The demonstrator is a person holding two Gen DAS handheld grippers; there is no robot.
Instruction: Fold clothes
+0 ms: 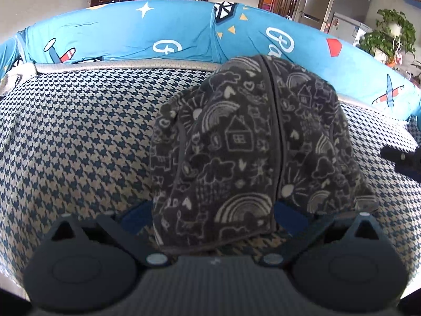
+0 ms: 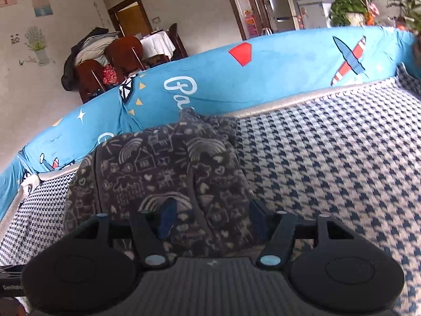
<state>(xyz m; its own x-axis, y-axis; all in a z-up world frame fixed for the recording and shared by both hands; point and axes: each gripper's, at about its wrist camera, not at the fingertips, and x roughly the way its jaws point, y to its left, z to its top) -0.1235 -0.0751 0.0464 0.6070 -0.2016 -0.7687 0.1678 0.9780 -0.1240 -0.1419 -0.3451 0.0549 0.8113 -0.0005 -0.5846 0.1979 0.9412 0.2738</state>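
A dark grey fleece garment [image 1: 236, 144] with white doodles of houses and rainbows lies folded on the houndstooth cushion [image 1: 79, 137]. My left gripper [image 1: 213, 218] is open at its near edge. The blue pads [image 1: 134, 217] stand wide apart, and the cloth's near hem lies between and partly over them. In the right wrist view the same garment [image 2: 158, 163] lies at the centre left. My right gripper [image 2: 213, 218] is open around its near right part, with cloth between the blue pads [image 2: 167, 218] and no visible pinch. A dark piece at the left view's right edge [image 1: 402, 155] looks like the other gripper.
A blue cartoon-print backrest [image 1: 118, 34] curves behind the cushion, edged by grey piping [image 1: 118, 64]. Bare houndstooth cushion [image 2: 329, 158] spreads right of the garment. Beyond it are wooden chairs [image 2: 115, 60], a fridge [image 1: 339, 2] and potted plants [image 2: 350, 2].
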